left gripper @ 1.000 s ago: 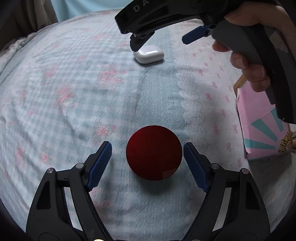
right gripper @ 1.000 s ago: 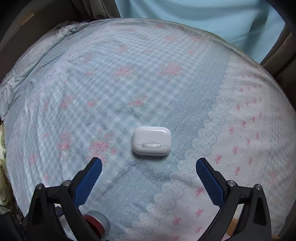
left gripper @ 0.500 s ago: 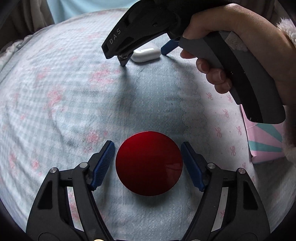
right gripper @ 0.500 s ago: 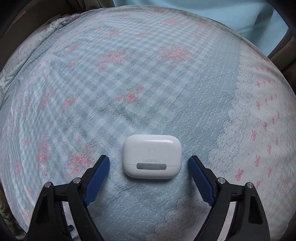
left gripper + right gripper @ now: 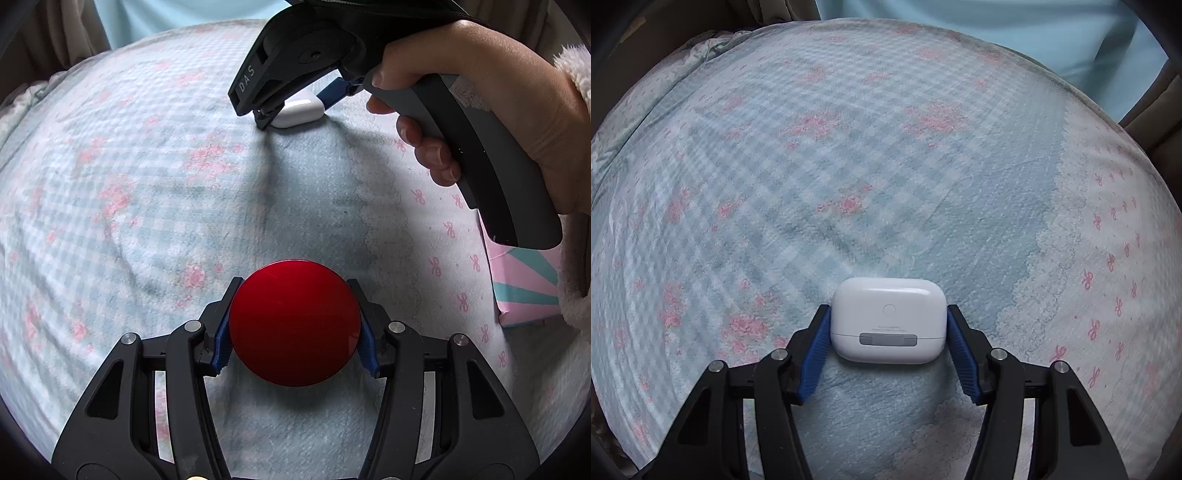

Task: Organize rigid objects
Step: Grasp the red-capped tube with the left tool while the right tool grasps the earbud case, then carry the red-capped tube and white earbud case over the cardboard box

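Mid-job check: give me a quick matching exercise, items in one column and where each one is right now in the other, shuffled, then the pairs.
Items:
1. red round case
2. white earbud case
3. pink and teal box

Places:
A. between the right gripper's blue pads
B. at the bedspread's edge, by the person's right sleeve
C. clamped in the left gripper

Pairs: 1-C, 2-A, 3-B
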Action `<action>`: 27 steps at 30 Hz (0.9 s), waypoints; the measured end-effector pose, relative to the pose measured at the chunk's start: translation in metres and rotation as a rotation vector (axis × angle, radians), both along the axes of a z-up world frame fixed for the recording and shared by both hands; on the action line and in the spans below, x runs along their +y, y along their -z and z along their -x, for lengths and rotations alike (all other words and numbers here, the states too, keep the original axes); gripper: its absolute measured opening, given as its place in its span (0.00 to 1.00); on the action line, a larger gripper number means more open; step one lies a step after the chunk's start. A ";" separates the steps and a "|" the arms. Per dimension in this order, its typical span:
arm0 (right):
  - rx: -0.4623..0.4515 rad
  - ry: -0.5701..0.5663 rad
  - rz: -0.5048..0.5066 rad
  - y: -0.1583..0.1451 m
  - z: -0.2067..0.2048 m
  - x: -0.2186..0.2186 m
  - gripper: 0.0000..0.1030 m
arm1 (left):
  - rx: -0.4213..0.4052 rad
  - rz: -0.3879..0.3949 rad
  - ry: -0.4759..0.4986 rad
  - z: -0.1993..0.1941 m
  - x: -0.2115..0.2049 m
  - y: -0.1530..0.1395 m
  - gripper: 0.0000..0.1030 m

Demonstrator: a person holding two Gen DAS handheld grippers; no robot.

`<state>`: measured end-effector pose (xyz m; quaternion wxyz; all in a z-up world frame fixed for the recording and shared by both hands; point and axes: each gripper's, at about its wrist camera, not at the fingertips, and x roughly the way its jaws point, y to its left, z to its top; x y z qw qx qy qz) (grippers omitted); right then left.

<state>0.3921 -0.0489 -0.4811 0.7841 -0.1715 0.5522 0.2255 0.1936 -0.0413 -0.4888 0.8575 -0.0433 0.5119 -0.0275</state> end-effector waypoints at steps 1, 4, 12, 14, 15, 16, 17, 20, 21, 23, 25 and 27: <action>0.002 0.001 -0.005 0.000 0.002 0.000 0.54 | -0.002 0.001 -0.008 0.000 0.002 -0.002 0.49; -0.007 -0.003 -0.014 -0.009 0.005 -0.001 0.54 | -0.009 0.011 -0.034 0.004 0.012 -0.010 0.49; -0.036 0.011 -0.075 -0.062 0.019 -0.001 0.54 | -0.047 0.004 -0.068 0.009 0.024 -0.056 0.49; -0.047 0.020 -0.092 -0.082 0.027 -0.004 0.54 | -0.068 -0.001 -0.061 0.012 0.026 -0.073 0.49; -0.052 0.025 -0.101 -0.094 0.032 -0.008 0.54 | -0.079 -0.003 -0.057 0.011 0.028 -0.085 0.49; -0.058 0.031 -0.109 -0.105 0.037 -0.012 0.54 | -0.091 -0.004 -0.055 0.012 0.028 -0.097 0.49; -0.062 0.040 -0.117 -0.117 0.043 -0.017 0.54 | -0.103 -0.005 -0.051 0.014 0.026 -0.110 0.49; -0.073 0.071 -0.149 -0.154 0.059 -0.034 0.54 | -0.133 -0.005 -0.036 0.015 0.020 -0.150 0.49; -0.078 0.083 -0.160 -0.167 0.065 -0.042 0.54 | -0.138 -0.004 -0.033 0.014 0.015 -0.160 0.49; -0.085 0.115 -0.182 -0.192 0.077 -0.061 0.54 | -0.151 0.004 -0.027 0.014 0.009 -0.182 0.49; -0.092 0.147 -0.197 -0.211 0.086 -0.080 0.54 | -0.164 0.016 -0.010 0.013 0.002 -0.199 0.49; -0.105 0.190 -0.206 -0.232 0.099 -0.107 0.54 | -0.175 0.016 0.012 0.012 -0.010 -0.216 0.49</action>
